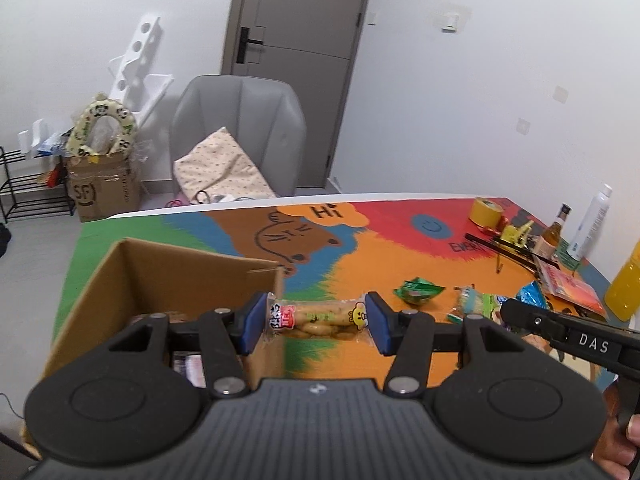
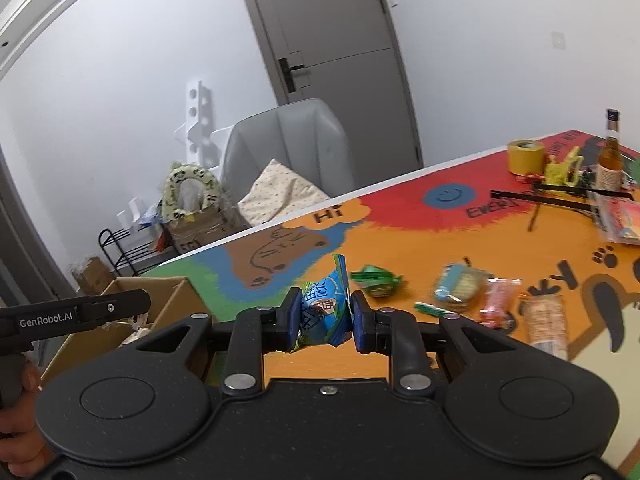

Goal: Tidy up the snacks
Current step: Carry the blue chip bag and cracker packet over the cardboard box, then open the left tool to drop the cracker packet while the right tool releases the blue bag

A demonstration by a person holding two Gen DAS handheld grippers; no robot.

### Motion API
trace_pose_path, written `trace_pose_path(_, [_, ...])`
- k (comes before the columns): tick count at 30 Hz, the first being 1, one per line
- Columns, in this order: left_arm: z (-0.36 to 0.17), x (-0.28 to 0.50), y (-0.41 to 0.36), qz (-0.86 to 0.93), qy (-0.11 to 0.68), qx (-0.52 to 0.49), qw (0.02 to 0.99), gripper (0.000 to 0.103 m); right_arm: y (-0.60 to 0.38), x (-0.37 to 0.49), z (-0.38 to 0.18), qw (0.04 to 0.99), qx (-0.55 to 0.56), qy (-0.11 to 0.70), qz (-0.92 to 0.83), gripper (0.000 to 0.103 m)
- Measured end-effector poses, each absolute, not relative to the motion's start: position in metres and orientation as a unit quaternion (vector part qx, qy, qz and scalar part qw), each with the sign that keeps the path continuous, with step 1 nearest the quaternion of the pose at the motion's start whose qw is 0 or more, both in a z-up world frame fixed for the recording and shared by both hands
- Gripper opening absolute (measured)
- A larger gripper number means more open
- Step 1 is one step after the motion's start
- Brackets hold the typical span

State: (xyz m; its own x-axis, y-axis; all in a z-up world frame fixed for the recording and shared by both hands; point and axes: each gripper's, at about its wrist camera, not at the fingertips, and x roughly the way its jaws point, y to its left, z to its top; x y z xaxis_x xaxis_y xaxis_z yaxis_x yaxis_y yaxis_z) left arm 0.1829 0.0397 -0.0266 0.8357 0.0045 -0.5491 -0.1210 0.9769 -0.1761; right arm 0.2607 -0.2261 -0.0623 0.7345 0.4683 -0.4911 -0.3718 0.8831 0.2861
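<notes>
A: How close is the cardboard box point(image 1: 168, 280) to the table point(image 1: 360, 256) edge?

B: In the left wrist view it sits at the near left corner, at about nine o'clock from the left gripper point(image 1: 318, 322). Its open top faces up, with the green strip of the table running along its left wall. From the box toward three o'clock the orange surface lies bare up to the green packet point(image 1: 418, 290).

A: What is the left gripper doing?

B: Its blue pads are clamped on the two ends of a clear packet of yellowish snacks point(image 1: 316, 320), held crosswise, off the table, just past the box's right wall. It points downward at a slant.

A: And the right gripper point(image 2: 325, 312)?

B: Nearly closed, pinching a blue snack bag point(image 2: 326, 308) upright above the orange area, with the view rolled so the table slopes up toward two o'clock.

A: What does the right view add?

B: Loose snacks at three o'clock: a biscuit pack point(image 2: 458, 284), a pink packet point(image 2: 498, 300) and a long wafer pack point(image 2: 546, 320), close together. It also shows a hand point(image 2: 24, 408) on the left gripper's handle at nine o'clock. Only the left view shows the orange juice bottle point(image 1: 626, 284) and the white bottle point(image 1: 592, 222) at the table's right edge.
</notes>
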Motion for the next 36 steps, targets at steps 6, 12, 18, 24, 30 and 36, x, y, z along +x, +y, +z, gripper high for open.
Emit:
trace_pose_path(6, [-0.027, 0.174, 0.061, 0.046, 0.289, -0.108, 0.950, 0.053, -0.200, 0.259, -0.060, 0.923, 0.071, 0.286, 0.249, 0.024])
trace_pose_path(12, [-0.033, 0.164, 0.081, 0.050, 0.298, -0.121, 0.945, 0.053, -0.174, 0.256, -0.059, 0.918, 0.054, 0.290, 0.265, 0.024])
trace_pose_path(18, [-0.037, 0.156, 0.095, 0.047, 0.310, -0.133, 0.940, 0.054, -0.154, 0.249, -0.055, 0.915, 0.043, 0.290, 0.279, 0.024])
trace_pose_path(24, [-0.038, 0.147, 0.111, 0.056, 0.309, -0.153, 0.937, 0.065, -0.135, 0.244, -0.049, 0.910, 0.033, 0.288, 0.297, 0.024])
trace_pose_path(30, [-0.036, 0.141, 0.124, 0.069, 0.299, -0.157, 0.939, 0.071, -0.112, 0.241, -0.045, 0.906, 0.026, 0.284, 0.313, 0.024])
trace_pose_path(36, [-0.038, 0.142, 0.139, 0.080, 0.298, -0.161, 0.937, 0.072, -0.088, 0.238, -0.041, 0.900, 0.016, 0.279, 0.333, 0.024])
